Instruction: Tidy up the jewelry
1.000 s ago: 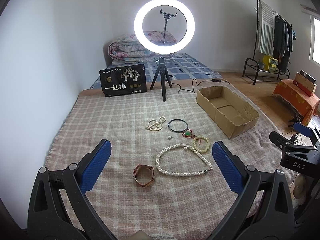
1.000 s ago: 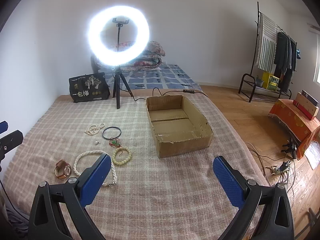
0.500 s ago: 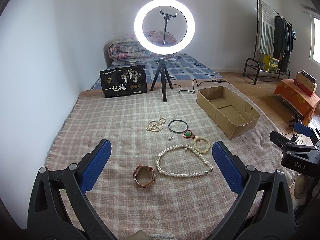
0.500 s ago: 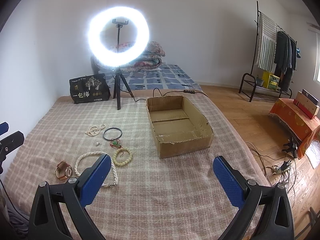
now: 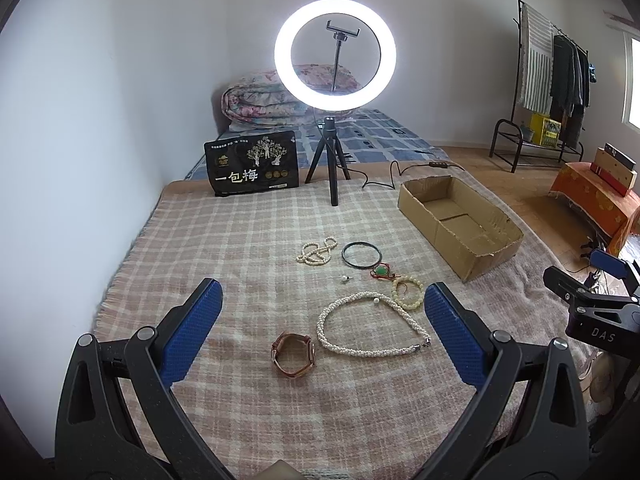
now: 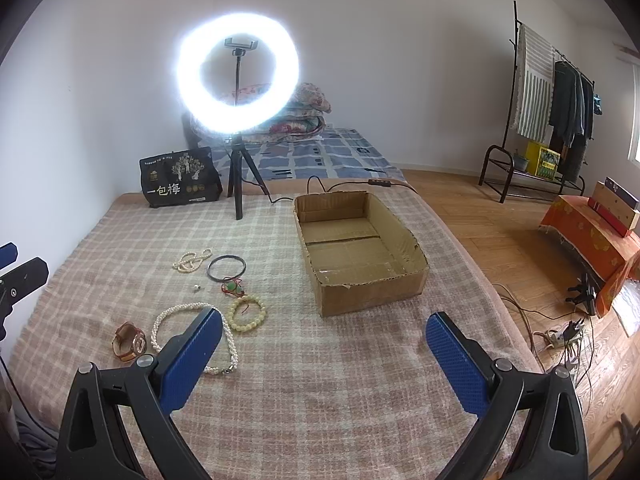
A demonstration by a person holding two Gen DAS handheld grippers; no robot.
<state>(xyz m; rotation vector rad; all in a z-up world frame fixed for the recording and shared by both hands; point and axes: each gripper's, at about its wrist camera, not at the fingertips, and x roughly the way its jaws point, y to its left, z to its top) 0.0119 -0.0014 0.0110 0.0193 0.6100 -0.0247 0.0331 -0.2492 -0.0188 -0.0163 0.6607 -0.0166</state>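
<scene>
Jewelry lies on a plaid blanket [image 5: 248, 240]: a brown watch [image 5: 293, 355], a large white bead necklace [image 5: 370, 330], a cream bead bracelet [image 5: 408, 292], a green pendant [image 5: 382, 271], a black bangle [image 5: 361, 255], a small bead string [image 5: 316, 251] and a tiny earring [image 5: 345, 279]. An empty cardboard box [image 6: 360, 248] stands to their right. My left gripper [image 5: 322, 336] is open above the watch and necklace. My right gripper [image 6: 320, 354] is open over bare blanket in front of the box; its left finger hides part of the necklace [image 6: 176, 316].
A lit ring light on a tripod [image 5: 334, 80] and a black snack bag [image 5: 252, 168] stand at the blanket's far edge. A cable [image 6: 340, 188] runs behind the box. The floor with a clothes rack [image 6: 552, 100] and power cords [image 6: 560, 332] lies to the right.
Both grippers have drifted very slightly; the scene sits marginally lower in both views. Nothing on the blanket has moved.
</scene>
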